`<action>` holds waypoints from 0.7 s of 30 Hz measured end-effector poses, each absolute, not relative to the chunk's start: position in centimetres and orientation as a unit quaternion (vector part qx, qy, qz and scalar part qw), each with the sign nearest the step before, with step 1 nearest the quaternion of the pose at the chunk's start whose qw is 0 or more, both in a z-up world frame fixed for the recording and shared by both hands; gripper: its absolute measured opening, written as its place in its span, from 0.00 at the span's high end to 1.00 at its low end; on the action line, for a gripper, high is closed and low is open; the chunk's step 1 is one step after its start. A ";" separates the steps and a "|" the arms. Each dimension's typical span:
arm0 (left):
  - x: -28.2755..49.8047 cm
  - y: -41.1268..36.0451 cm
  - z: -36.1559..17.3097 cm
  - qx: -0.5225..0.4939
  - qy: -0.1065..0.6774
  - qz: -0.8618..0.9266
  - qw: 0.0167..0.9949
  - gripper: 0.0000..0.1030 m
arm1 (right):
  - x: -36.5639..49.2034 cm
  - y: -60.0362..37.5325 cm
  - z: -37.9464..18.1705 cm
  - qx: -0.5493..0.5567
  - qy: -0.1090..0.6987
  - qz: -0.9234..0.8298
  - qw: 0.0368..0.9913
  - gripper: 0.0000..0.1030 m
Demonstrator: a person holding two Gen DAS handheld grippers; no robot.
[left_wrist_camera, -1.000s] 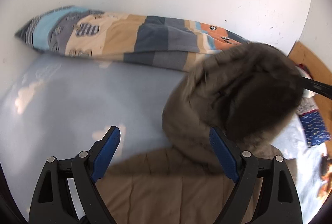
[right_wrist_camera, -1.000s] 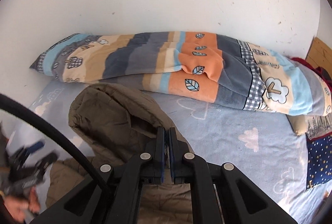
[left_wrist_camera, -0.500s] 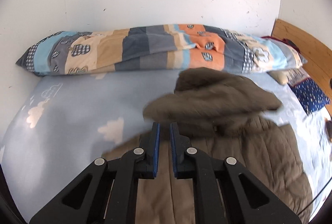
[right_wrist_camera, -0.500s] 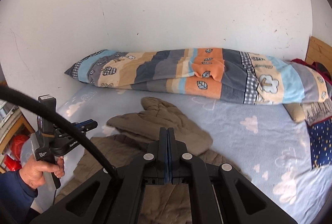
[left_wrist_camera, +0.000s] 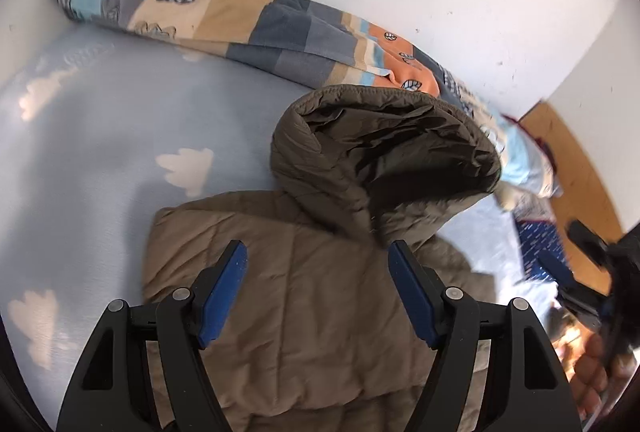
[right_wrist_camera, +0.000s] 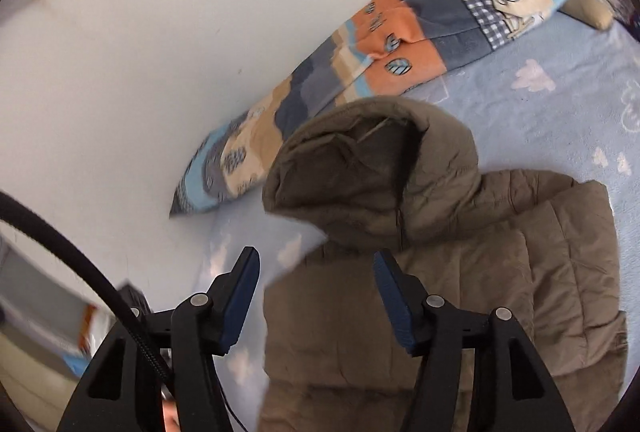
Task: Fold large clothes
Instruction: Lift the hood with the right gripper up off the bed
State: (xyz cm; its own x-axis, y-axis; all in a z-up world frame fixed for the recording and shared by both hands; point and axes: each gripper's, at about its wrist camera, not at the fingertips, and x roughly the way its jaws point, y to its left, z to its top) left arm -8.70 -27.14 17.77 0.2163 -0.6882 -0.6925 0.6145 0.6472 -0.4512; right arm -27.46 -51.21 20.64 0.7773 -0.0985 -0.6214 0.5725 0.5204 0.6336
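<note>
Left wrist view: left gripper [left_wrist_camera: 316, 268] jaws opening, empty — jacket [left_wrist_camera: 304, 316] on the bed [left_wrist_camera: 100, 120] just below/ahead, hood [left_wrist_camera: 384, 160] beyond. Right gripper [right_wrist_camera: 316, 272] jaws opening too, over the jacket's edge; both equally near.

A quilted olive-brown jacket [left_wrist_camera: 312, 312] filled the lower centre of the frame. The sheet [left_wrist_camera: 120, 136] at left was pale blue with white clouds. Along the top, the rolled blanket [left_wrist_camera: 248, 20] showed orange, beige, grey-blue and light-blue stripes with leaf prints.
</note>
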 end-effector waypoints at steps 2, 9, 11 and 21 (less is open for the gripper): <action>-8.9 -26.8 17.6 -0.044 0.459 -0.424 0.779 0.30 | -25.3 -52.7 22.2 0.394 0.277 -0.232 0.845 0.34; -7.7 -26.3 14.0 -0.050 0.484 -0.418 0.767 0.29 | -15.4 -59.1 22.7 0.149 0.396 -0.279 0.862 0.29; -7.3 -26.2 13.4 -0.058 0.492 -0.417 0.762 0.29 | -13.6 -61.0 21.6 0.149 0.401 -0.288 0.857 0.29; -5.9 -26.2 13.5 -0.056 0.485 -0.425 0.762 0.29 | -10.9 -61.6 17.5 0.114 0.410 -0.282 0.860 0.95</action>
State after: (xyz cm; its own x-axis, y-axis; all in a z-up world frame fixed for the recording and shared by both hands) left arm -5.91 -26.20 13.47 0.1674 -0.7024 -0.6918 0.5929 0.6324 -0.4985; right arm -10.89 -61.65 17.54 0.5053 -0.3917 -0.7689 0.5788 0.8147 -0.0347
